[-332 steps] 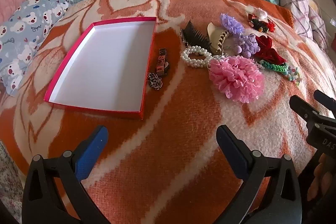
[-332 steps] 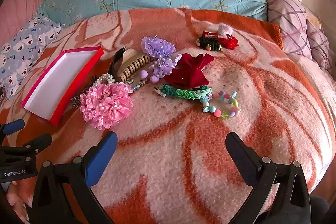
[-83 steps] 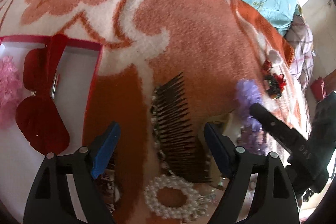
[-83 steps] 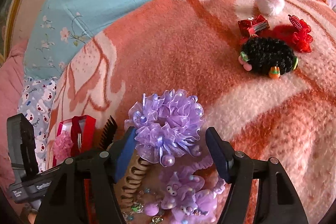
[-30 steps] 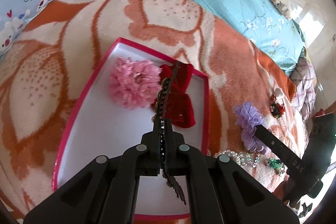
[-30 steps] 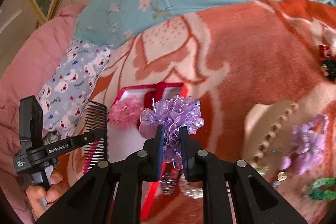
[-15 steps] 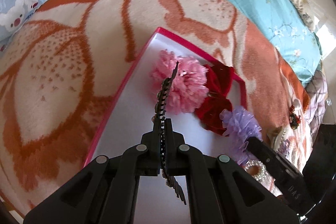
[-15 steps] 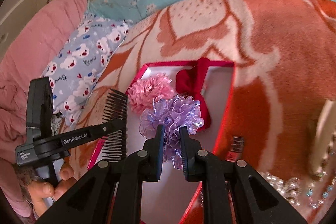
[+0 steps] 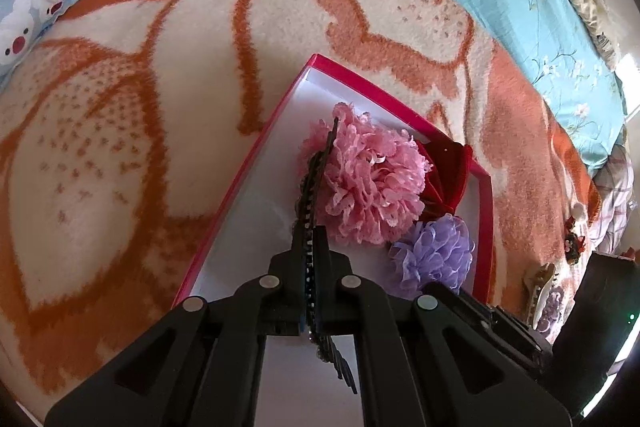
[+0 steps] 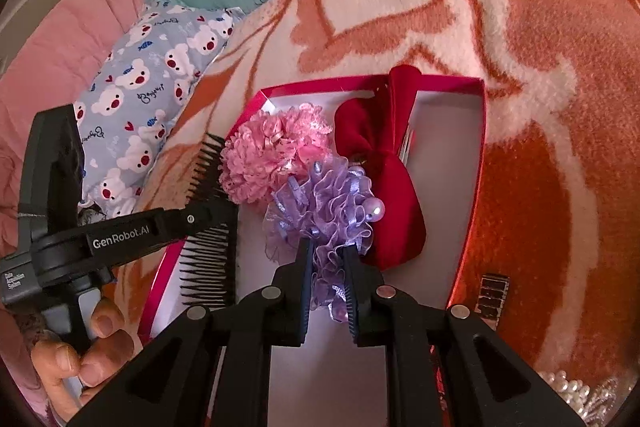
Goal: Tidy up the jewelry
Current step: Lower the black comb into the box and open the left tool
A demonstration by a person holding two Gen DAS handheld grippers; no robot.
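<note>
A pink-rimmed white box lies on the orange blanket. In it lie a pink flower scrunchie and a red velvet bow. My left gripper is shut on a black hair comb, held edge-on above the box's left side. My right gripper is shut on a purple ribbon scrunchie, held low over the box beside the pink flower and the bow.
A bear-print pillow and a pink quilt lie left of the box. A brown link bracelet and a pearl bracelet lie right of it. A beige claw clip and more hair ties lie farther right.
Both grippers have moved farther over the box. The purple scrunchie has come down beside the pink flower and the bow. The comb stays gripped.
</note>
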